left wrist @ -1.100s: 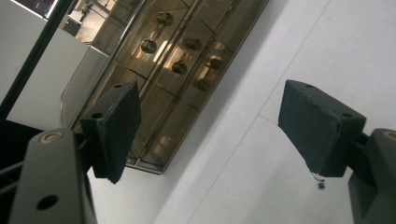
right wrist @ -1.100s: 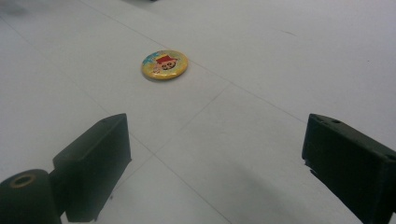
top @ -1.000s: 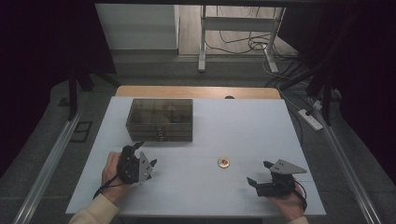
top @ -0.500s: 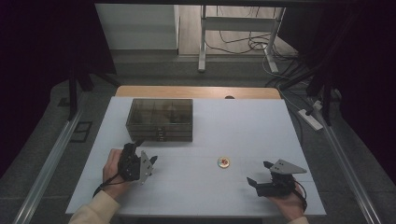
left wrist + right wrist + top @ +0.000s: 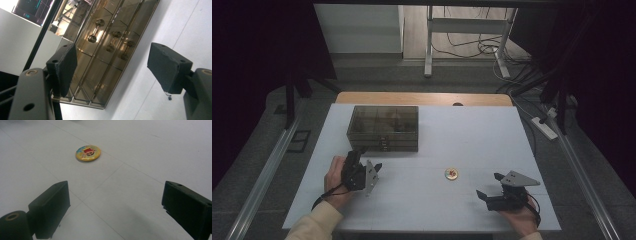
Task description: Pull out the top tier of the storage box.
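Note:
A smoky transparent box [image 5: 383, 127] with three small drawers stands at the back left of the white table [image 5: 472, 135]. My left gripper [image 5: 369, 157] is just in front of it, open and holding nothing. In the left gripper view the jaws [image 5: 113, 50] frame the box's drawer fronts [image 5: 105, 50] and their metal knobs. A round yellow badge [image 5: 451, 174] with a red figure lies flat mid-table. My right gripper [image 5: 488, 184] rests near the front right, open. It points at the badge [image 5: 88, 153], which lies well beyond its empty jaws [image 5: 116, 190].
The table's front edge runs just under both hands. A wooden strip [image 5: 422, 98] borders the far edge. Beyond it, cables and a stand's legs [image 5: 428, 45] are on the floor. A power strip [image 5: 544, 127] lies off the right side.
My left gripper has shifted slightly toward the box. The right gripper and the badge have not moved.

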Motion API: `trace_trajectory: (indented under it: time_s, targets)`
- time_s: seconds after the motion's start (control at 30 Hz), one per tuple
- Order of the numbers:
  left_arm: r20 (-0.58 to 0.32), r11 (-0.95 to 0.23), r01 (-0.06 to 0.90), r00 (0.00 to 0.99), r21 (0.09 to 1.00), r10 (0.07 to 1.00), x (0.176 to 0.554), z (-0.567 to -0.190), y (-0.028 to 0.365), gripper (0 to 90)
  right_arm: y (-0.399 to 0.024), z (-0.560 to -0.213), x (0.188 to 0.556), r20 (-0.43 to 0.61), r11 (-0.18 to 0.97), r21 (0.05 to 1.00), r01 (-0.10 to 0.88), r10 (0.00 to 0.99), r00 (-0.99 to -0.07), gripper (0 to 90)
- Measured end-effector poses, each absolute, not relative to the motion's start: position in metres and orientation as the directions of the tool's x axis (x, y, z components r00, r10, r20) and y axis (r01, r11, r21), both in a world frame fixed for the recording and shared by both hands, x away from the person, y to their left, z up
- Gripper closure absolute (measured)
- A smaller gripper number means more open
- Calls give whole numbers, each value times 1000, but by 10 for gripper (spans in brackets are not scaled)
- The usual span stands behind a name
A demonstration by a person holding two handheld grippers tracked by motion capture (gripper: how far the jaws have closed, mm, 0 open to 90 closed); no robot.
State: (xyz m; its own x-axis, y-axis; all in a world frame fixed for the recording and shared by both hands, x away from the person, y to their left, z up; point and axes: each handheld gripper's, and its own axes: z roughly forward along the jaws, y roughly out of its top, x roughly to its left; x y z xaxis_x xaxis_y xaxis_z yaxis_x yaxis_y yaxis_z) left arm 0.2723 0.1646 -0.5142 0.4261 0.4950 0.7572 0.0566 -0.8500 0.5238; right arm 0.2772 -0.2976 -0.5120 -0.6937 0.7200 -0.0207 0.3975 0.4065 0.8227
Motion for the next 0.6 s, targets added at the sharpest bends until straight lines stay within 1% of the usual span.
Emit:
trace_trajectory:
  time_s: [0.4,0.6]
  targets:
    - [777,-861,52,405,506,481,281,-513,161,255,-297,-513,278,-21,413,817,402,718,-696,78]
    - [793,-871,45,393,489,465,285,-512,159,278,-297,-513,278,-22,415,816,404,719,-695,77]
